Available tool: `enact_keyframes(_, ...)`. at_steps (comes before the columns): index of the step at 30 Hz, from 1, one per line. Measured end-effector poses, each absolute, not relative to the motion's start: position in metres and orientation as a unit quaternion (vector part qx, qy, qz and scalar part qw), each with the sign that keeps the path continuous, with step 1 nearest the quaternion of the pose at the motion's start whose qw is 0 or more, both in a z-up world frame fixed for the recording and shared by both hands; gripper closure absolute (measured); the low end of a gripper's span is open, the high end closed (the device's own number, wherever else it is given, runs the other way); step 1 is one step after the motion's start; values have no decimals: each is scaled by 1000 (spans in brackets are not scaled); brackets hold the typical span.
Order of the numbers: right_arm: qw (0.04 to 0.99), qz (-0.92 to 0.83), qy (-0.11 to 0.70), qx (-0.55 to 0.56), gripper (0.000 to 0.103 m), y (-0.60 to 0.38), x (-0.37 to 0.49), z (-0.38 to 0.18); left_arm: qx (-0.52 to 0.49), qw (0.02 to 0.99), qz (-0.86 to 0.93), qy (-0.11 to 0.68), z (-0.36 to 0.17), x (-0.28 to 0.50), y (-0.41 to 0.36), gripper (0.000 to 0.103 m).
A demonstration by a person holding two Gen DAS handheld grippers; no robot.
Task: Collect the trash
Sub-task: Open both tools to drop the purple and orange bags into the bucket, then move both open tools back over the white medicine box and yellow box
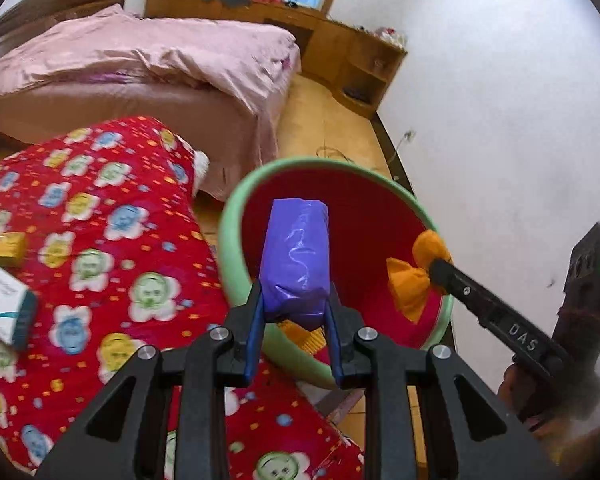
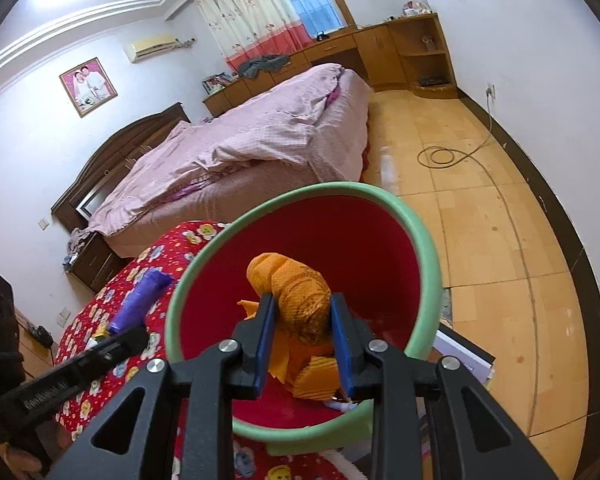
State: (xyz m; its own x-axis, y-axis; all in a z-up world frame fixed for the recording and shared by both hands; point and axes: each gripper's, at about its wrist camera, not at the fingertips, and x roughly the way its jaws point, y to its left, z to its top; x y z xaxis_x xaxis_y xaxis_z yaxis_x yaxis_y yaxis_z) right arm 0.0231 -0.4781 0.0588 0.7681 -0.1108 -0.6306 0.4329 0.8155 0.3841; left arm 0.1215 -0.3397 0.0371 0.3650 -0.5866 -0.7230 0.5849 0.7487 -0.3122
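We carry two matching hand-held tools. The left gripper (image 1: 296,312) has a black frame of angular struts with triangular cut-outs. Four round silver screw heads sit at its pivots, two on either side of the centre line. Its two fingers (image 1: 255,340) are narrow, with blue pads lining their inner faces. The right gripper (image 2: 304,340) is built the same: black struts, silver screws, blue-lined fingers (image 2: 266,344). Seen from the side, each tool is a long black bar; white raised lettering runs along it. Behind the right gripper's bar stands a dark blocky housing with a small green light glowing on it.
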Motion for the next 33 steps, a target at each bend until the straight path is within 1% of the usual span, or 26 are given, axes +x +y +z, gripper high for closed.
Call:
enact_keyframes(5,899,-149,312,268,72,-483,27,50,11,822,-357,444,28,122,-353,76)
enact_keyframes(7,898,-145,315,272,68,-484,28,48,18,825,-348,444,26,122,-356,68)
enact_keyframes(8,897,-143,316,274,68,-484,29,47,17,826,-348,442,26,122,-354,63)
enact_keyframes(9,897,-142,315,276,68,-483,29,47,16,828,-347,440,26,120,-355,55)
enact_keyframes(11,897,-138,313,280,66,-482,27,47,15,834,-339,434,27,119,-353,46)
enact_keyframes(15,898,-138,312,278,64,-480,25,50,4,838,-334,431,30,119,-345,46)
enact_keyframes(19,898,-152,306,278,53,-479,20,52,-6,839,-326,435,30,120,-335,46)
enact_keyframes(23,894,-160,313,277,48,-479,21,51,-14,839,-317,443,29,123,-325,46)
enact_keyframes(25,892,-163,320,276,44,-479,23,49,-20,839,-314,444,30,123,-319,46)
enact_keyframes(29,889,-162,327,276,44,-472,24,48,-26,846,-303,438,34,125,-303,46)
enact_keyframes(33,893,-158,322,271,38,-463,22,55,-34,856,-279,434,35,135,-282,46)
